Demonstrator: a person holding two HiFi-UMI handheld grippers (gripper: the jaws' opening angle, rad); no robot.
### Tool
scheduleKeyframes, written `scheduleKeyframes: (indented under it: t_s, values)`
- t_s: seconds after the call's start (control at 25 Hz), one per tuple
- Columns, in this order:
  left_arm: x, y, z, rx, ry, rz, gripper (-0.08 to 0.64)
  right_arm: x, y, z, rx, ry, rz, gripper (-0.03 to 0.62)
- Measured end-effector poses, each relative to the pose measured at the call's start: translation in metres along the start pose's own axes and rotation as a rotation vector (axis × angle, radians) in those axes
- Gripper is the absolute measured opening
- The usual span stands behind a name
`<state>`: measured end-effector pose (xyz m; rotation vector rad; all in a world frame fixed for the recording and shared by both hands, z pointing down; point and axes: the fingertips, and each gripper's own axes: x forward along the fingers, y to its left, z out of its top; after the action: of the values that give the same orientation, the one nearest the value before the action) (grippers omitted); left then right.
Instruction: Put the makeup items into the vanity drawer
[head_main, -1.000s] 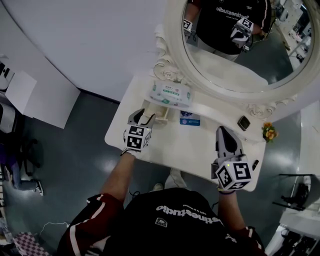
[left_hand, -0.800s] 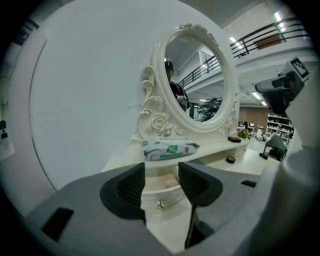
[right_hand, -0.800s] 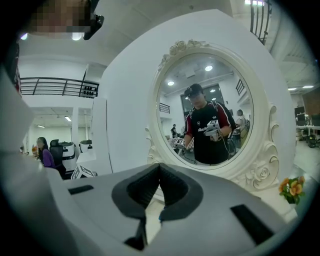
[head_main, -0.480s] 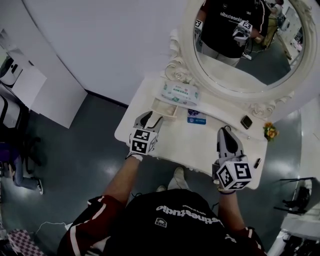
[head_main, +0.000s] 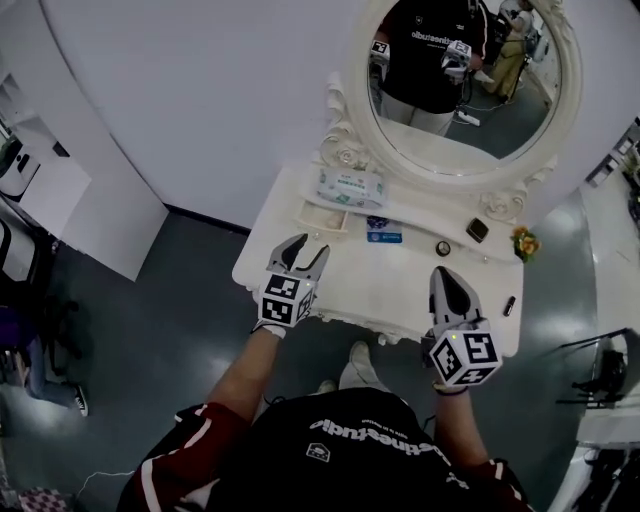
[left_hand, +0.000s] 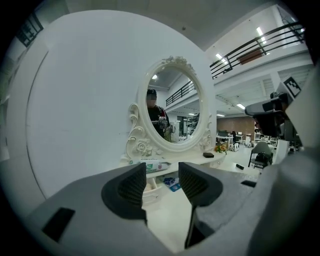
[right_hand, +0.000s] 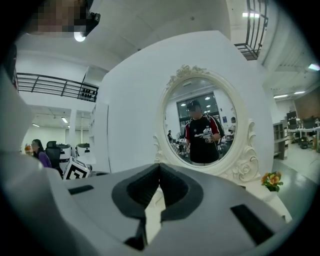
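A white vanity table (head_main: 375, 285) stands under an oval mirror (head_main: 460, 80). A small drawer (head_main: 321, 216) stands open at the back left, below a pack of wipes (head_main: 350, 187). A blue packet (head_main: 383, 232), a small round item (head_main: 443, 248), a black compact (head_main: 478, 229) and a black stick (head_main: 509, 306) lie on the top. My left gripper (head_main: 306, 246) is open and empty, short of the drawer (left_hand: 151, 181). My right gripper (head_main: 441, 273) is shut on nothing near the front edge. In the right gripper view its jaws (right_hand: 159, 186) meet.
A small bunch of flowers (head_main: 522, 242) sits at the table's back right corner. The mirror's carved frame (head_main: 345, 150) rises behind the wipes. White wall (head_main: 200, 100) at the back, grey floor (head_main: 170, 300) to the left. A white cabinet (head_main: 60, 190) stands far left.
Both grippers have drawn back from the drawer and the table's back toward the front edge. The left jaws now stand wider apart. The right stays shut.
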<state>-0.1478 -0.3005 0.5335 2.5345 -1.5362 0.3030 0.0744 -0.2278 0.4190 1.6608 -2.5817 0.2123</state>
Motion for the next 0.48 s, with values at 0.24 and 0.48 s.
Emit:
scheduleKeyframes:
  t_s: [0.24,0.48]
  values:
    - [-0.018,-0.028,0.011,0.003,-0.032,-0.056,0.202,-0.037,-0.003,0.001,-0.003,-0.007,-0.059,0.005]
    - [-0.029,-0.06,0.029,-0.003,-0.07,-0.108,0.202,-0.061,-0.015,0.001,-0.005,-0.009,-0.099,0.005]
